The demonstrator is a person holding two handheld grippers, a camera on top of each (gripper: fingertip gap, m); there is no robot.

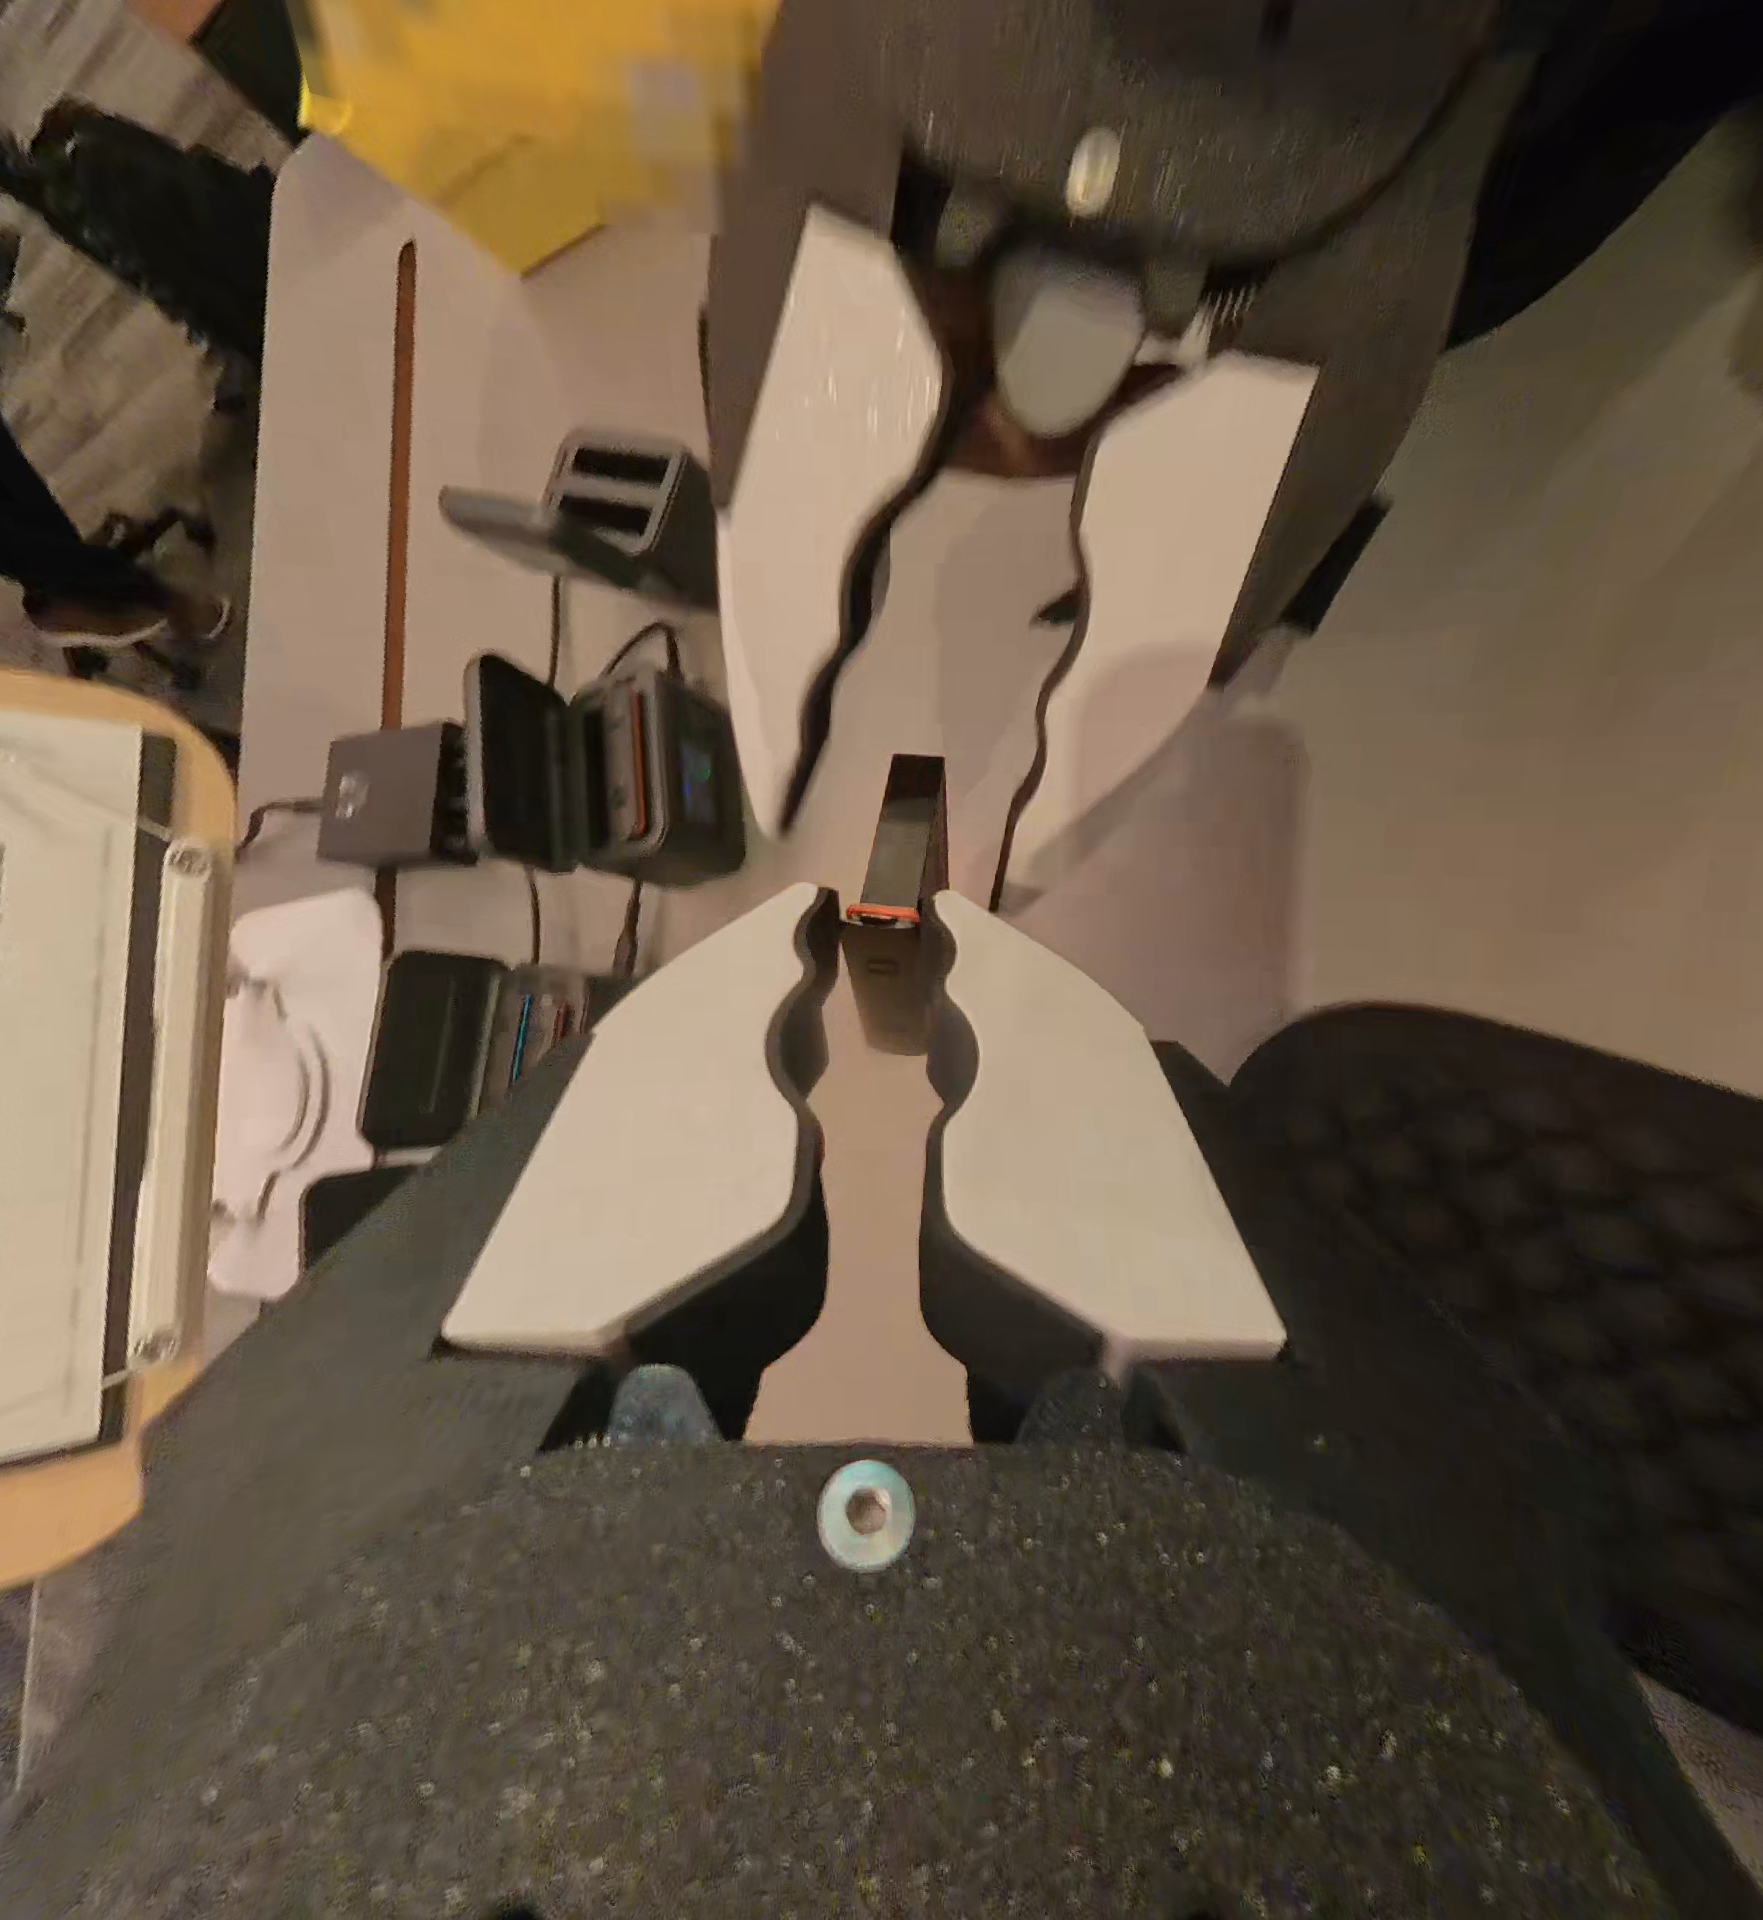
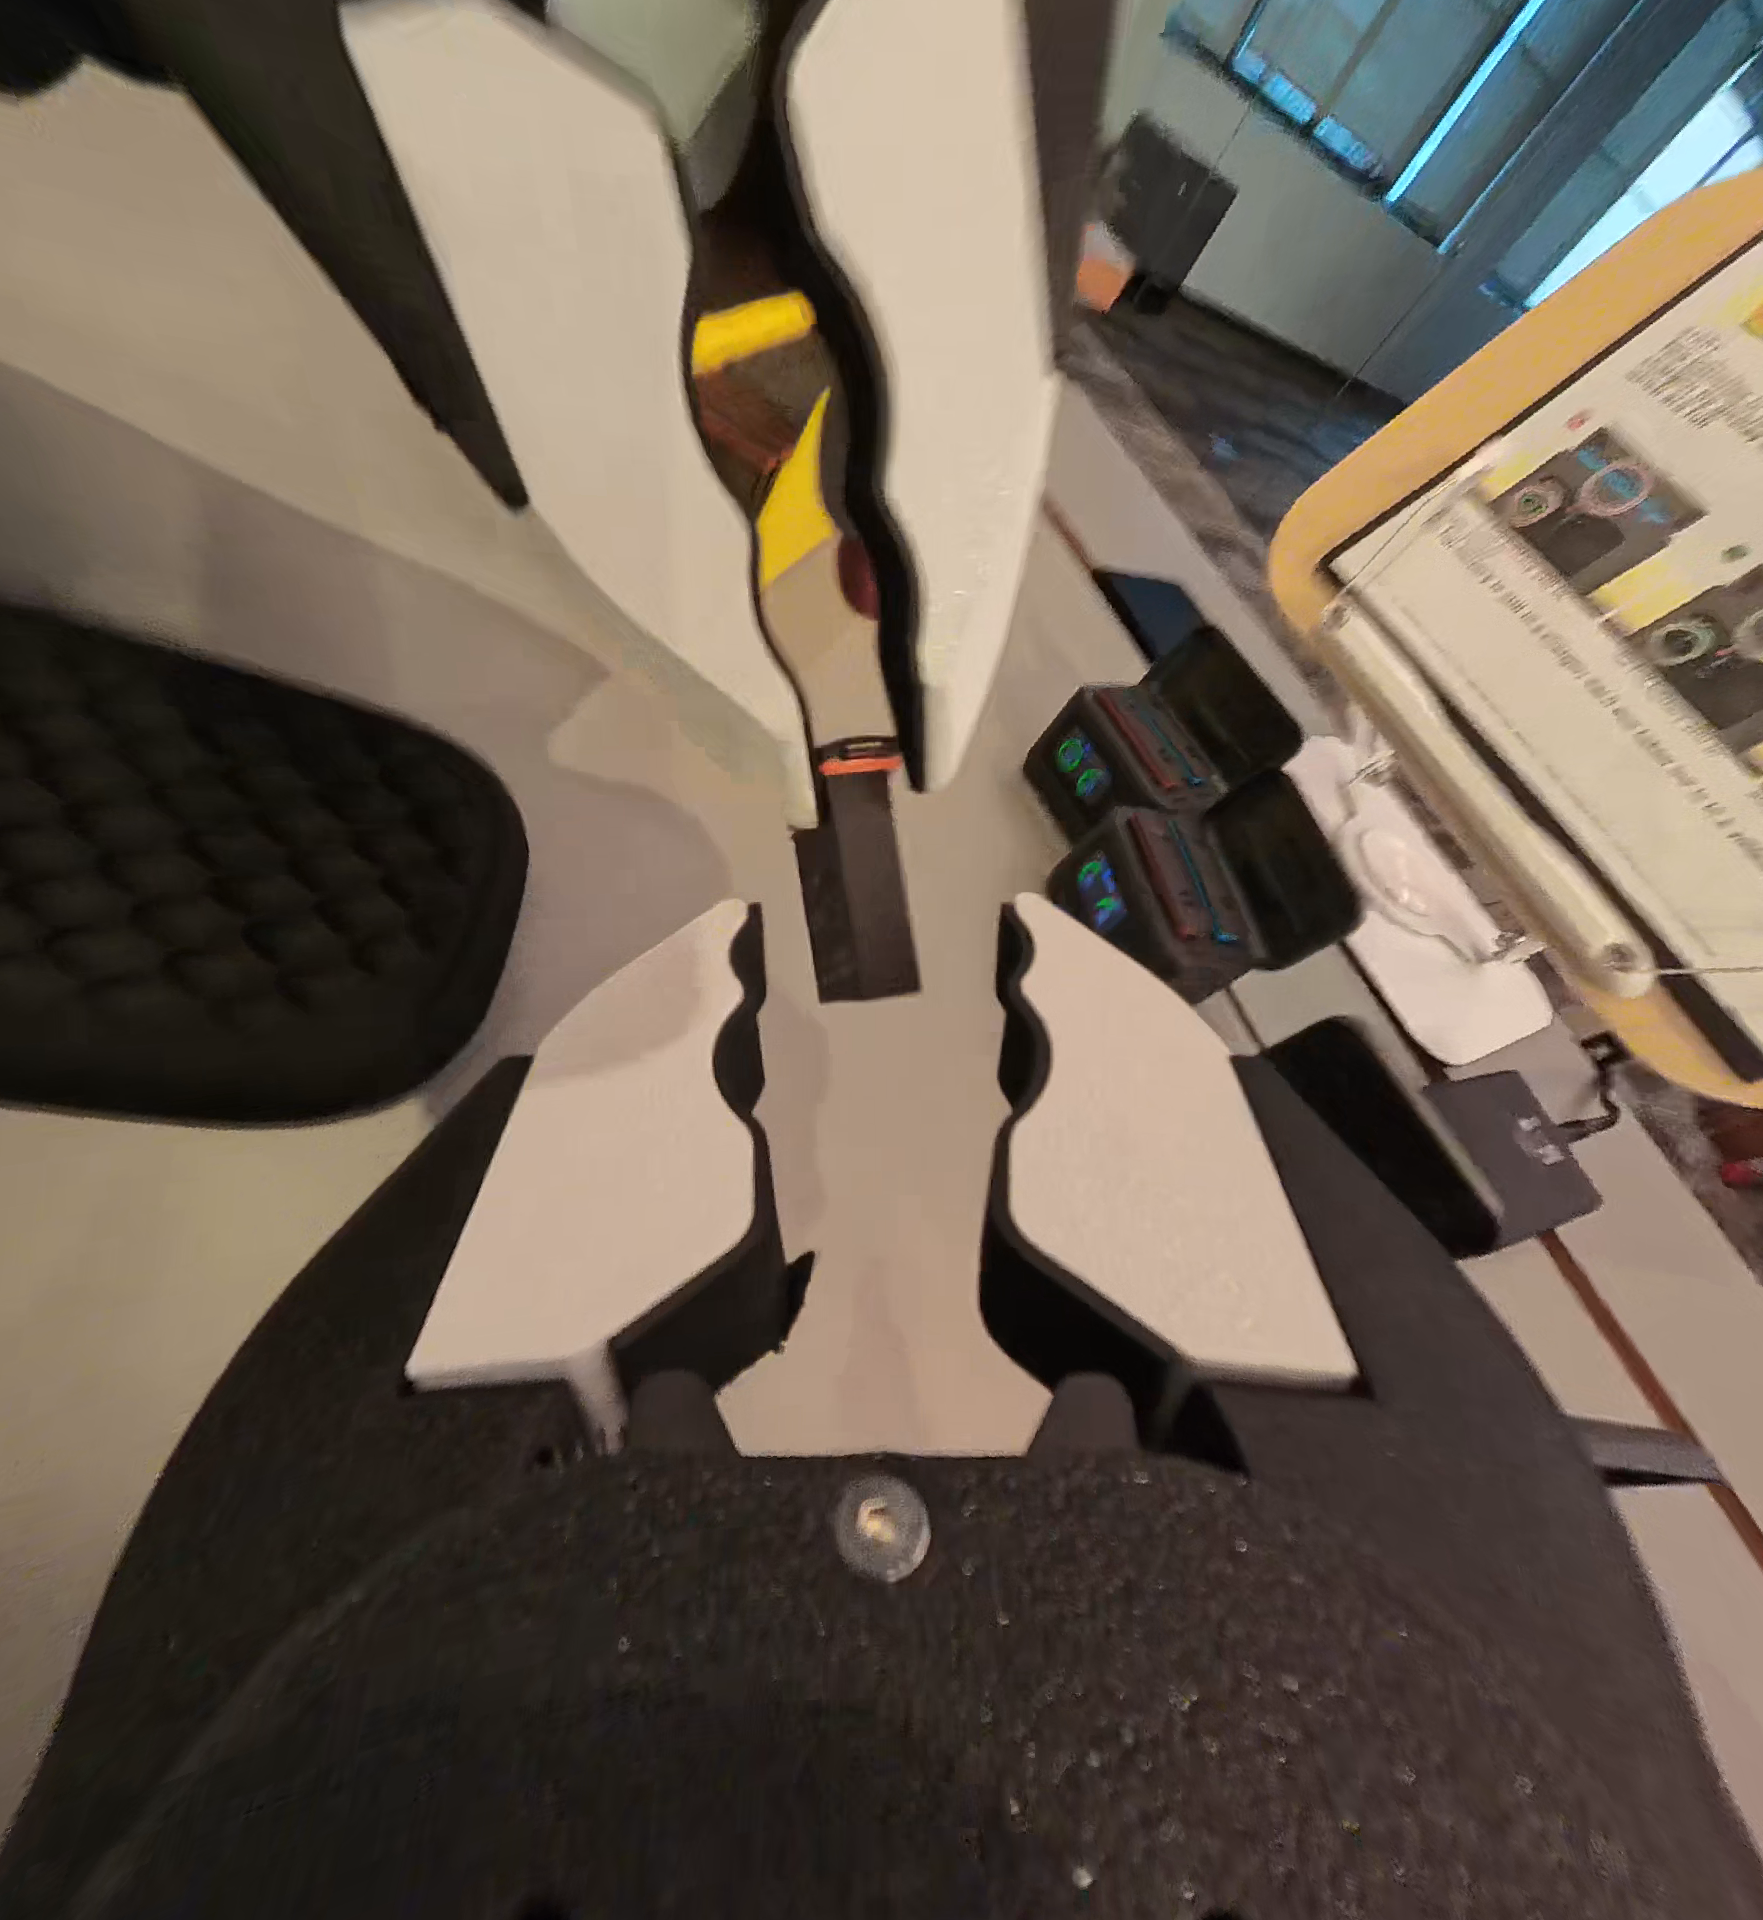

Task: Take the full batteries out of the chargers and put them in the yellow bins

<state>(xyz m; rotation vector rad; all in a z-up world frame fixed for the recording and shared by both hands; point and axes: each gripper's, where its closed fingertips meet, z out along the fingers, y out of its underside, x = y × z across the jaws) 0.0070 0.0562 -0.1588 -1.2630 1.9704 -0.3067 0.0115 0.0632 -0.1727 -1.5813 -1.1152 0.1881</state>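
Note:
My left gripper is shut on a black battery with an orange band, which it holds by one end above the white table. My right gripper is open and faces it tip to tip. The battery's free end reaches between the right fingertips, with a gap on both sides. Two dark chargers with lit screens and open lids stand beside the grippers; they also show in the left wrist view. A yellow bin stands at the far end of the table.
A black mesh pad lies on the table next to the grippers. A wood-framed instruction board stands behind the chargers. A grey power adapter and cables lie by the table edge. An empty grey charger stands nearer the bin. The tips of both grippers are at nearly the same place. Between my right fingertips and the grey power adapter there is roughly 35 centimeters. It turns up in the left wrist view as well.

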